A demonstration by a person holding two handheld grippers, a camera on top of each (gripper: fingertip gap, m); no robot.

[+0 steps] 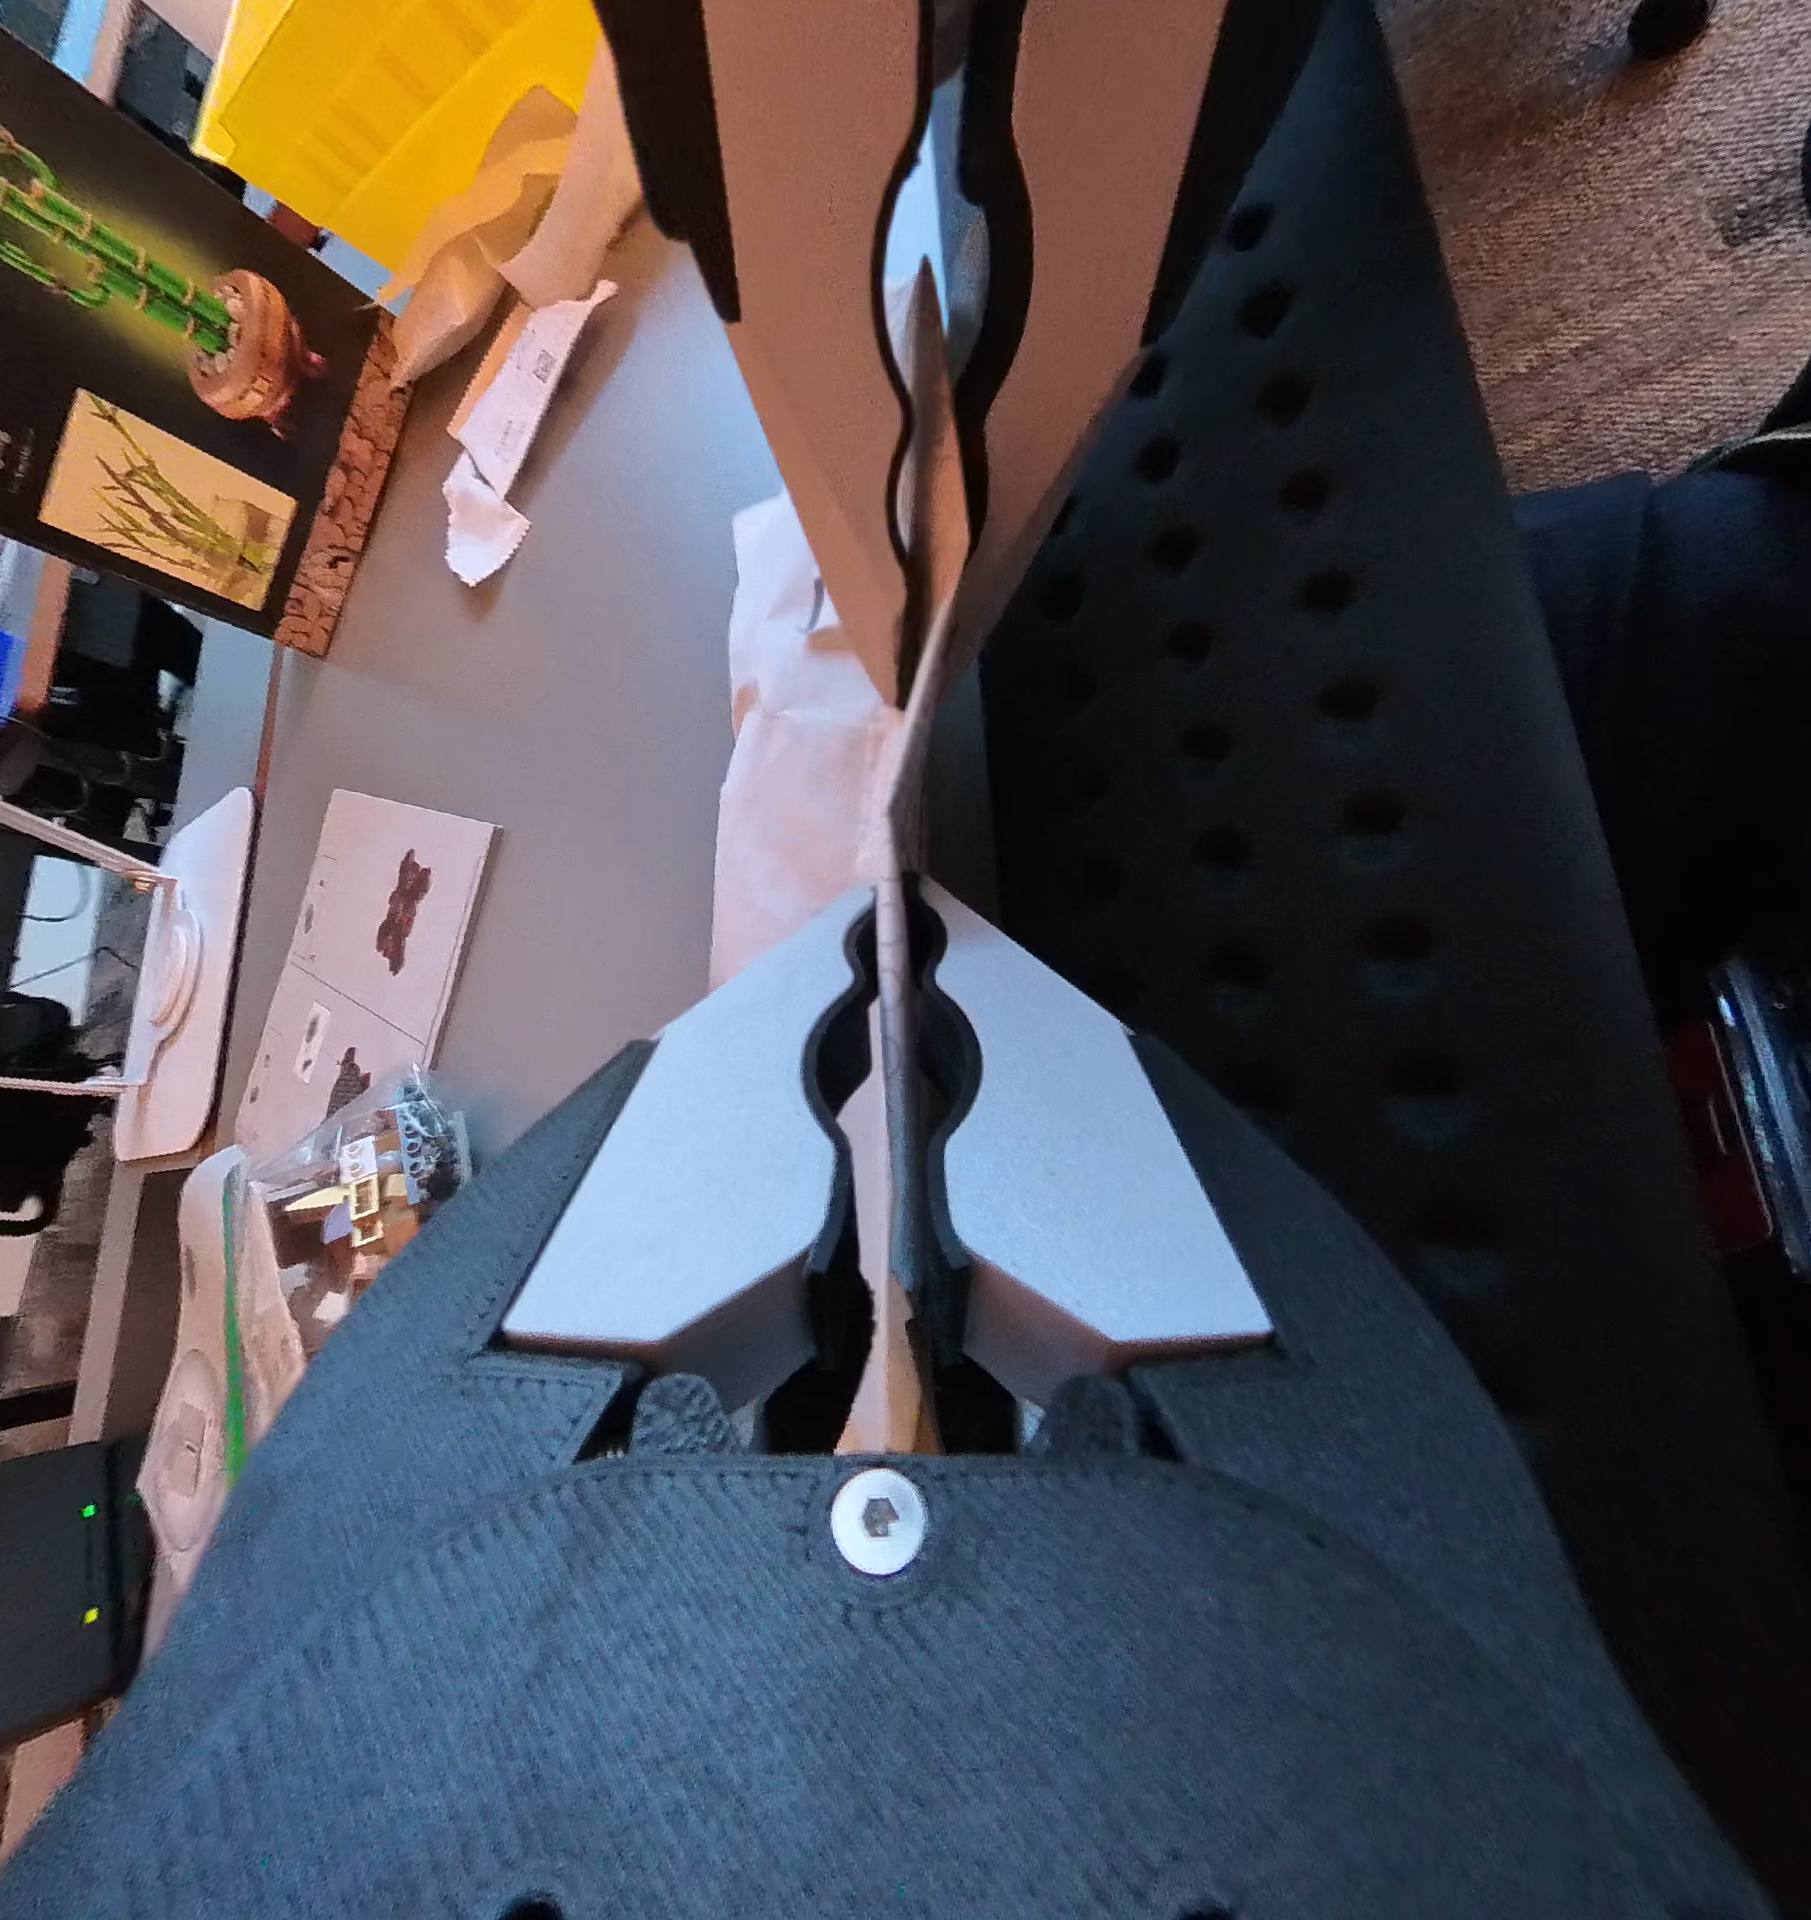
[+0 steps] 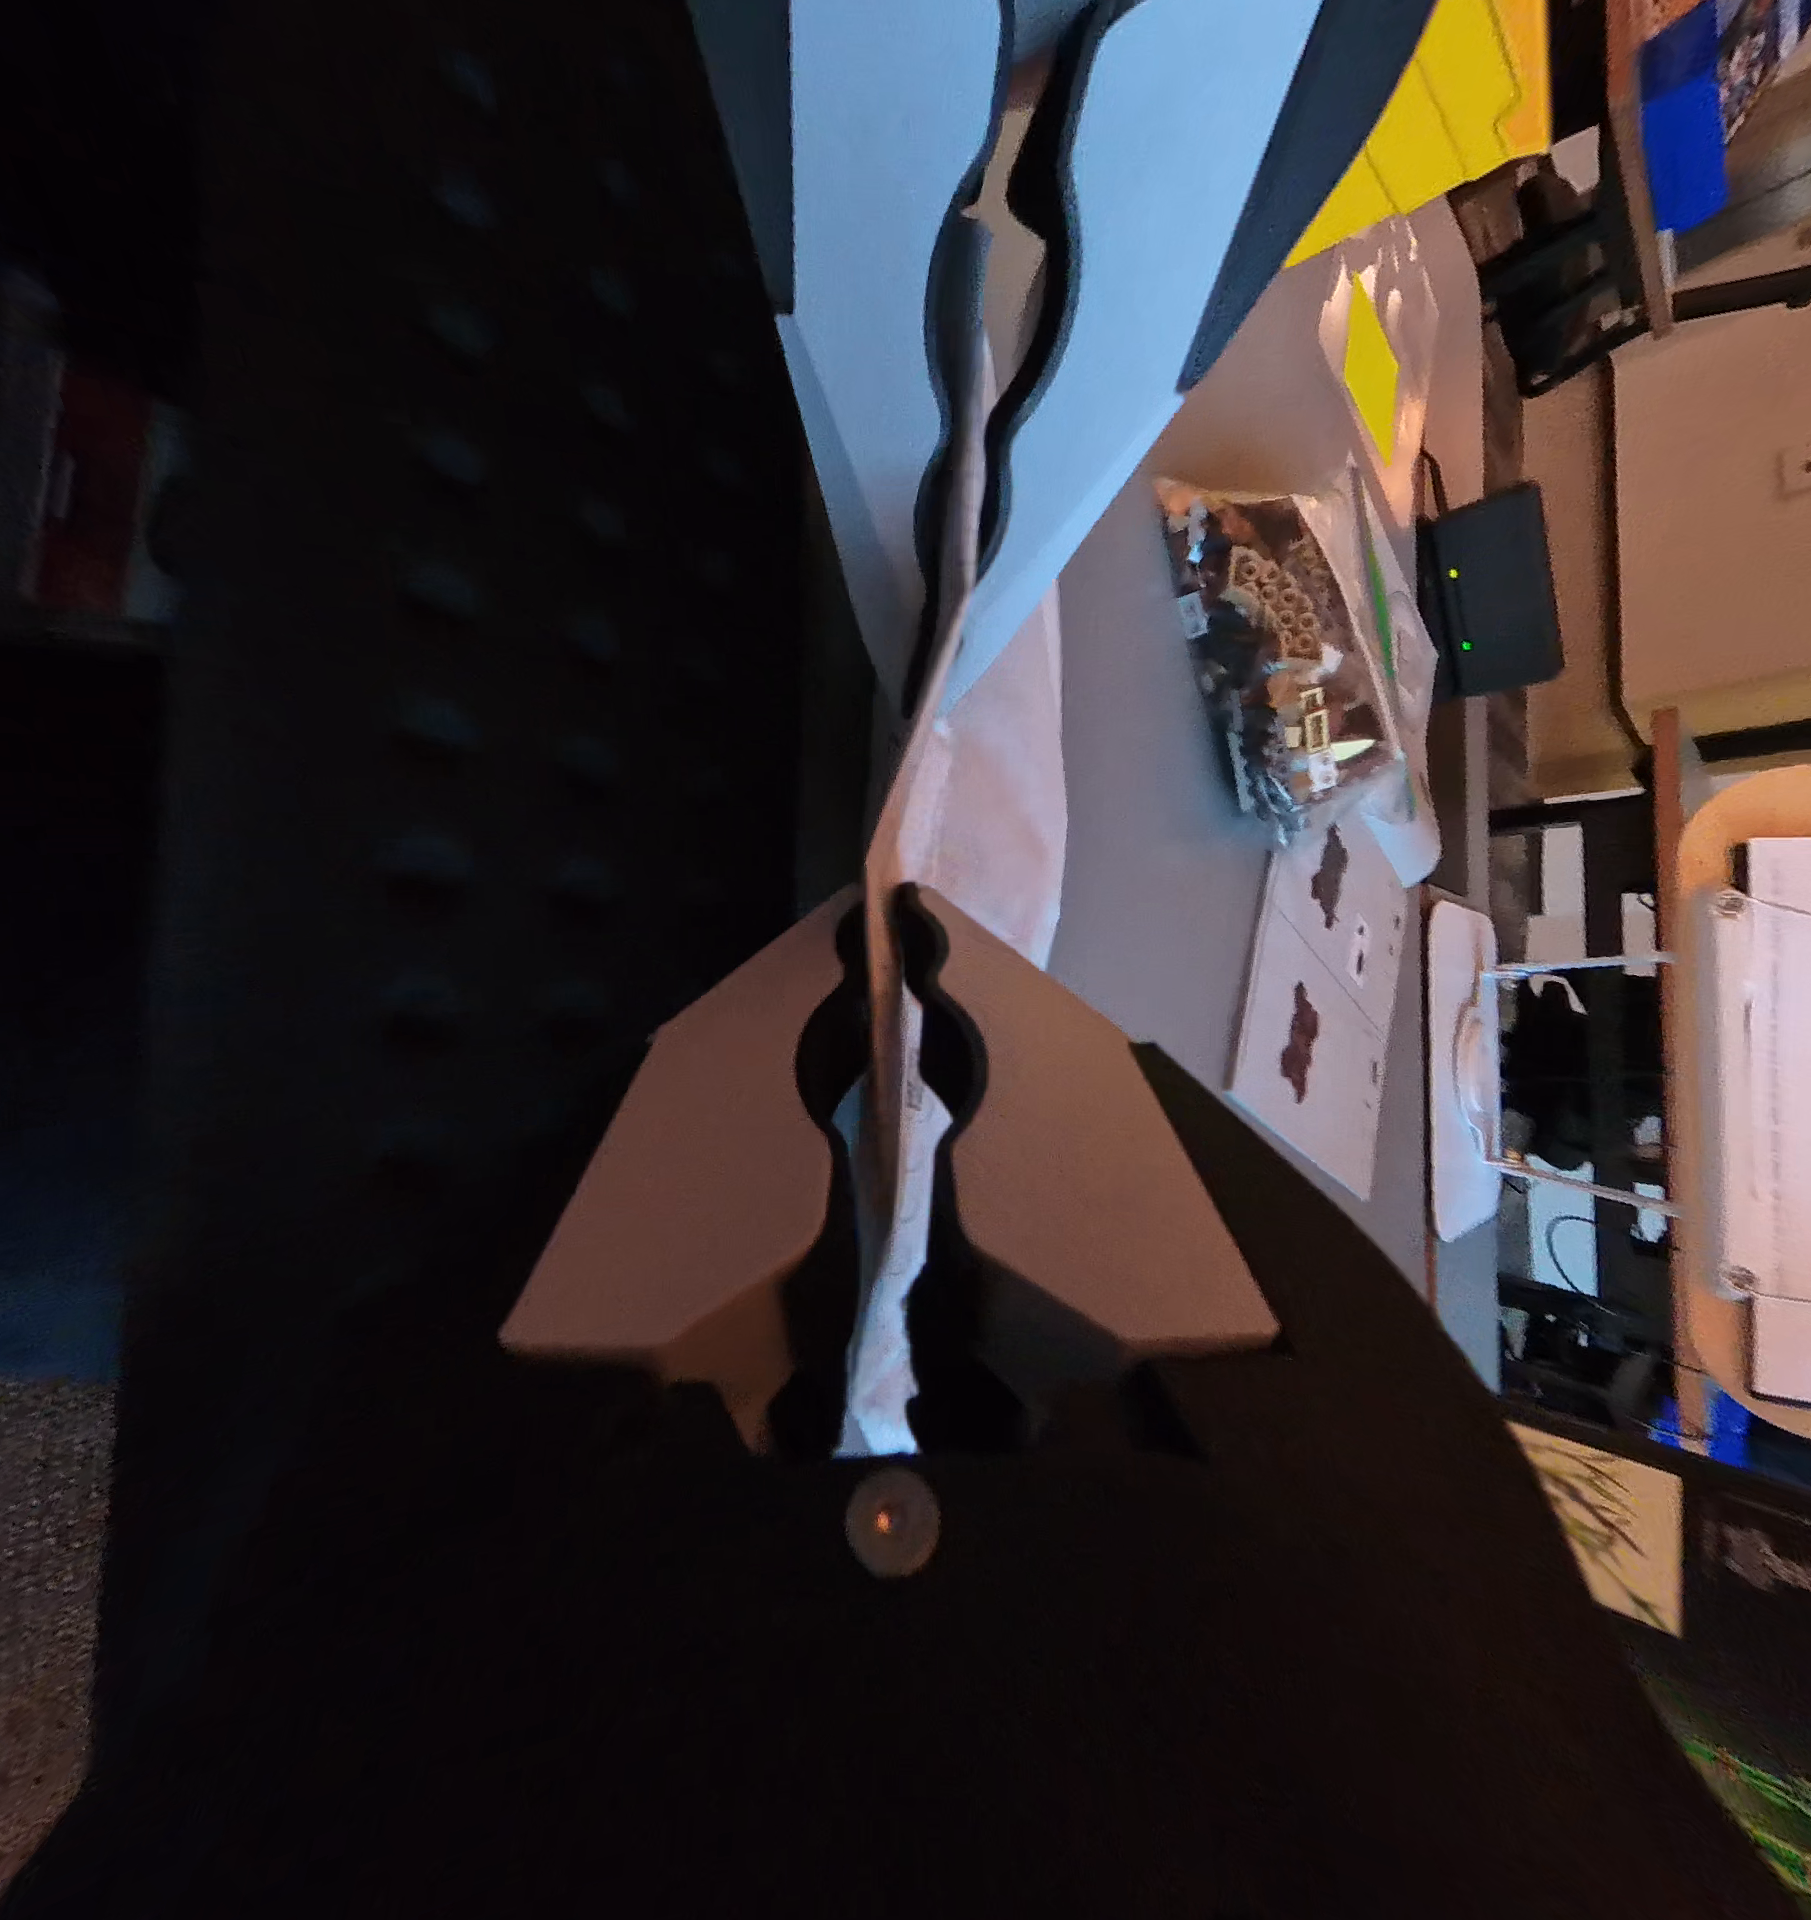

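Left side of the grey desk point(image 1: 568, 644): a black picture box point(image 1: 142, 343), a booklet point(image 1: 381, 966) and a clear bag of small brick parts point(image 1: 371, 1153). Toward the middle, the left gripper point(image 1: 901, 935) is clamped tight on a white paper bag point(image 1: 807, 790), and the right gripper point(image 2: 896, 925) pinches that same bag point(image 2: 984, 810) from the opposite end. The bag hangs between them above the desk, looking unopened.

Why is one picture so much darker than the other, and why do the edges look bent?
Right wrist view: the right gripper is backlit, nearly black. Left wrist view: the left gripper is evenly lit. Both: wide-angle lenses curve the table edge; the paper bag is blurred.
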